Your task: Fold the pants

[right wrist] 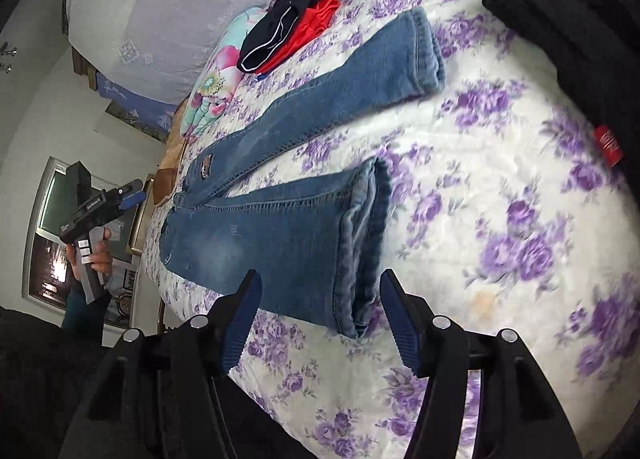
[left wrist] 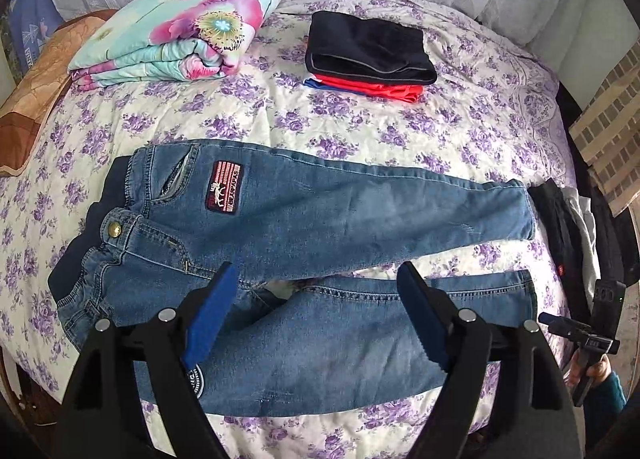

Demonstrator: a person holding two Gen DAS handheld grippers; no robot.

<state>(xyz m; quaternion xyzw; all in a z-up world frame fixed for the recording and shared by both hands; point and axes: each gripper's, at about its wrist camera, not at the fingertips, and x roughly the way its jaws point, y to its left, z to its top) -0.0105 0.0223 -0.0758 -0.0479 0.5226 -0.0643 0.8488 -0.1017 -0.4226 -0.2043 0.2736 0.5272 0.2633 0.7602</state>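
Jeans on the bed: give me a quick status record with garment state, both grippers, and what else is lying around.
garment: jeans spread flat on the floral bedspread, legs apart, unfolded
left gripper: open, above the crotch area, holding nothing
right gripper: open, at the near leg's cuff, holding nothing
folded pile: black and red clothes
also: floral quilt; dark garment by bed edge

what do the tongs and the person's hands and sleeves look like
Both tongs, left tongs and right tongs, have black plastic arms with round silver rivets and blue ribbed pads. Seen from outside, each is a black pistol-grip tool; the left one's handle is grey. The bare hand emerges from a teal sleeve.
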